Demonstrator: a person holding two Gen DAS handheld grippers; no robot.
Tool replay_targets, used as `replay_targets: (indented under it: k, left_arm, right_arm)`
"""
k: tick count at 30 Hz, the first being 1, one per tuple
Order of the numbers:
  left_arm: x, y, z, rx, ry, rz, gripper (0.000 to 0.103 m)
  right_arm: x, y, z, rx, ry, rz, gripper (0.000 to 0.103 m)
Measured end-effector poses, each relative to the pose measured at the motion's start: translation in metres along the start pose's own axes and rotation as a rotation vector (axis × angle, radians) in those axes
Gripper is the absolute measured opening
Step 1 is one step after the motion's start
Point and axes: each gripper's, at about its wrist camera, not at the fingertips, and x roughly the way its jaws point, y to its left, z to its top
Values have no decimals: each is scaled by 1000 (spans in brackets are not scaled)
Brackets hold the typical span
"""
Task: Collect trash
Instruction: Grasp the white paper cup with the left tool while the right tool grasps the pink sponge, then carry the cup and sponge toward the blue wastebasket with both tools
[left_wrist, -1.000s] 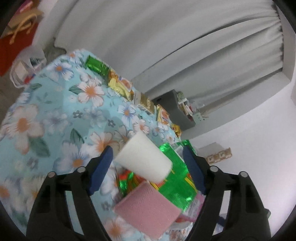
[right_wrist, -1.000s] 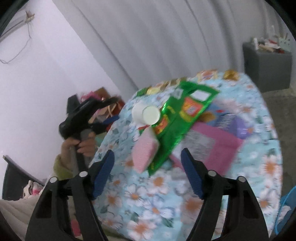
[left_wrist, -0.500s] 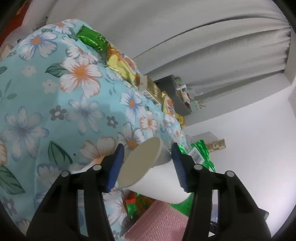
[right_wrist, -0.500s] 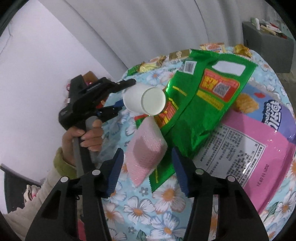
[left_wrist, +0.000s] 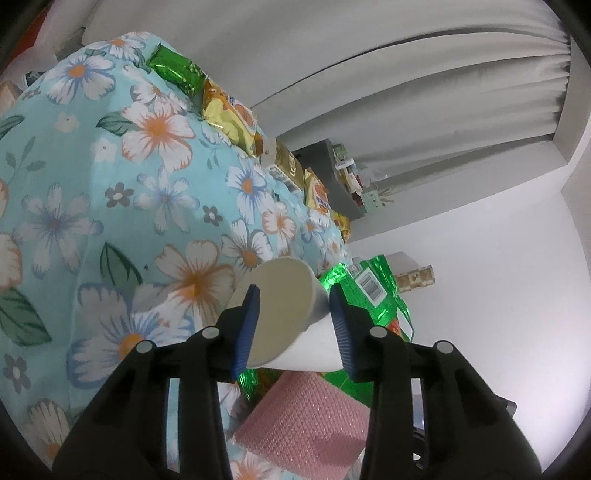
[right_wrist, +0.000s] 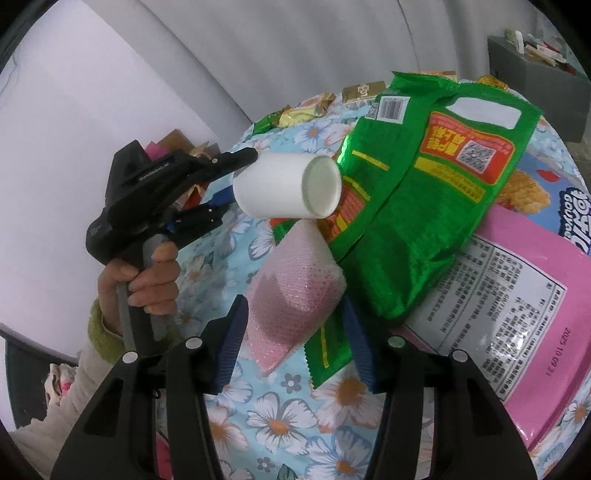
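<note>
since the earlier frame, the left claw (left_wrist: 295, 325) is closing onto the white paper cup (right_wrist: 286, 190), now clamped at its rim and lifting it off the tabletop (left_wrist: 74, 184), while the right claw (right_wrist: 295, 343) is advancing, fingers apart, around the pink sponge (right_wrist: 295, 291). the cup's long axis is lying sideways, base toward the green snack bag (right_wrist: 424, 206). the pink bag (right_wrist: 517, 314) is showing "2025 10 09"; other print is unreadable.
</note>
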Motion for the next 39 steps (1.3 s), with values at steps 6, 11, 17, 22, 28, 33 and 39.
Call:
replay_targets:
  k: [6, 11, 17, 22, 28, 33, 39]
  left_arm:
    - [-3, 0, -3, 5, 13, 12, 35]
    - [-4, 0, -4, 5, 23, 12, 34]
    - [-8, -5, -5, 8, 21, -6, 14]
    - [-15, -13, -8, 18, 11, -21, 4]
    - [-29, -23, -14, 34, -15, -33, 1]
    - [-45, -33, -18, 45, -44, -39, 1]
    - [-64, -55, -25, 78, -74, -39, 1]
  right_arm:
    - [13, 0, 4, 14, 11, -10, 38]
    - [11, -4, 2, 32, 0, 0, 32]
    - [5, -4, -1, 33, -12, 13, 29]
    - [-3, -3, -4, 28, -28, 27, 28]
    - [-13, -6, -7, 31, -48, 53, 27]
    - [-26, -11, -9, 40, -71, 83, 26]
    - [-47, -12, -15, 48, -109, 118, 26]
